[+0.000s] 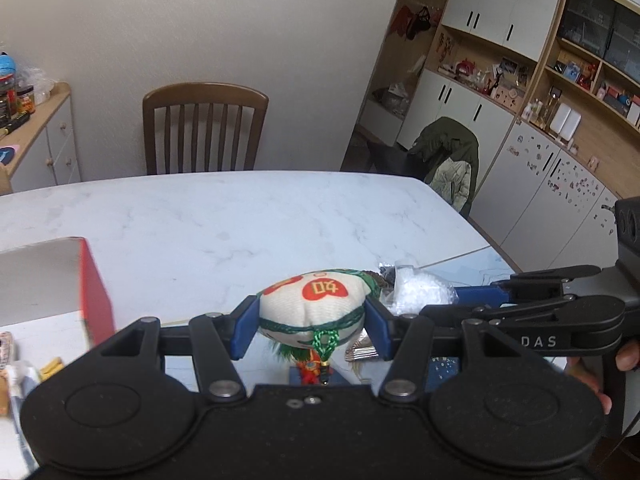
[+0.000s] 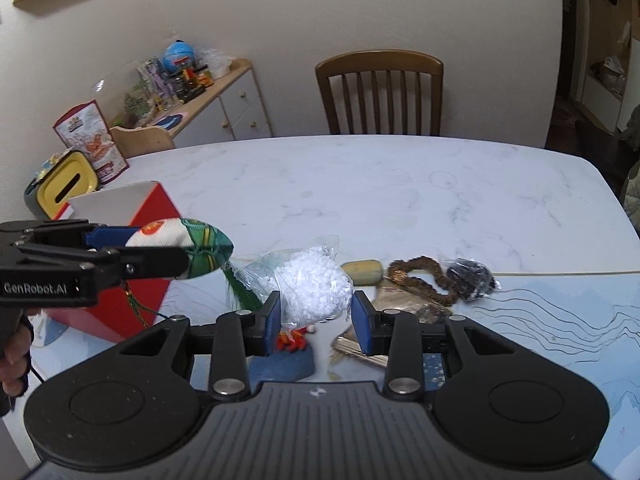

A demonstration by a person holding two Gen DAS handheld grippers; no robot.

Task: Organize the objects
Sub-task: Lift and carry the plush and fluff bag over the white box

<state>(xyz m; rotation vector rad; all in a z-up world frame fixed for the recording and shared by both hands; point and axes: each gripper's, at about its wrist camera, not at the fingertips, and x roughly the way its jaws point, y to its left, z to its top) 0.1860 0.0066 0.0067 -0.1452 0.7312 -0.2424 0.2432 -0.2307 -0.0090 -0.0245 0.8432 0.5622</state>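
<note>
Left gripper (image 1: 311, 322) is clamped on the pouch (image 1: 316, 306), a cream embroidered sachet with green cord and a tassel hanging below. It is held in the air, up and to the right of the red box (image 2: 132, 264), which sits on the table (image 2: 400, 184). From the right wrist view the pouch overhangs the box's near corner, not over its opening.

Right gripper (image 2: 315, 318) has its blue pads on either side of the bead bag (image 2: 312, 284), a clear plastic bag of white beads. The pads look touching or nearly so; cannot tell if it is actually gripped. The bag lies right of the box, in the clutter with a brown bead string (image 2: 424, 280), a black packet (image 2: 472, 274) and a yellowish block (image 2: 362, 271).

Risks, as judgement:
- The pouch is soft and round, pinched across its middle; a squeeze could let it pop out before it reaches the box.
- The tassel dangles low and could snag the box rim or drag the small items under it.
- The bead bag is thin and slippery; the pads may catch only film, so it could slide out or tear and spill beads.
- The two grippers are close together near the box; moving both at once could make them bump.
- Lifting the bag may pull the bead string along.
</note>
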